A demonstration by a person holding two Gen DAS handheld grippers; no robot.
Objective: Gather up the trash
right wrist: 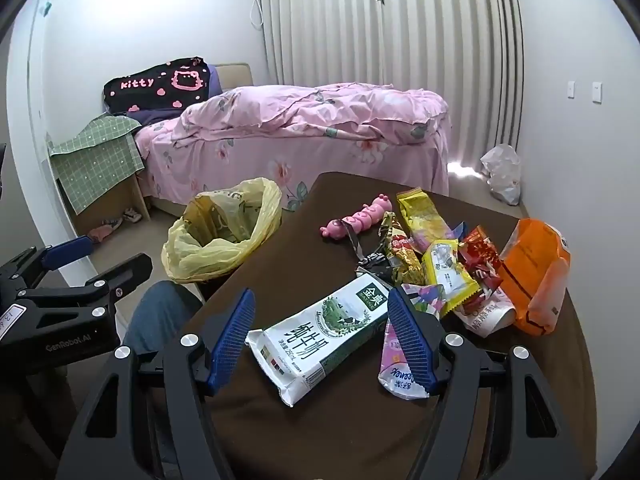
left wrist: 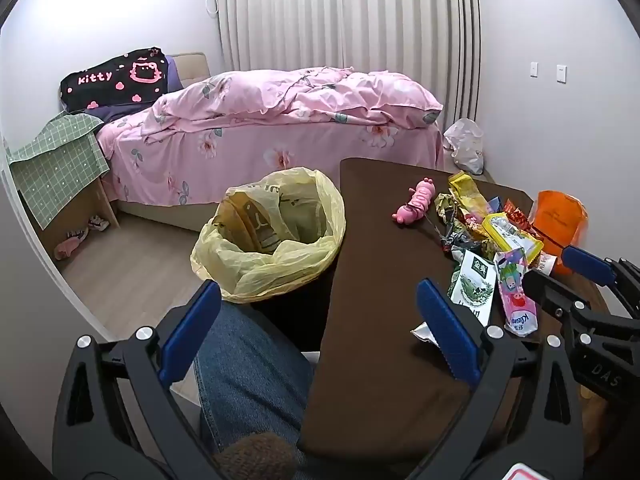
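A: Right gripper — jaws spread wide, hovering over the flattened milk carton, pads either side, not visibly touching.

B: Left gripper?

A: Also spread apart, holding nothing, low at the table edge above a jeans-clad knee.

B: Rest of the trash?

A: Heaped on the brown table, just right of the carton: a pink tissue pack beside the right finger, then a yellow wrapper, a red wrapper, a gold wrapper, a tall yellow snack bag and an orange bag at the far right.

B: Anything else up there?

A: Pink toy caterpillar, lying apart from the heap, towards the far edge.

B: Bin?

A: Yellow-lined bin on the floor, touching the table's left side — mouth open, well apart from the pile. Pink floral bed behind.
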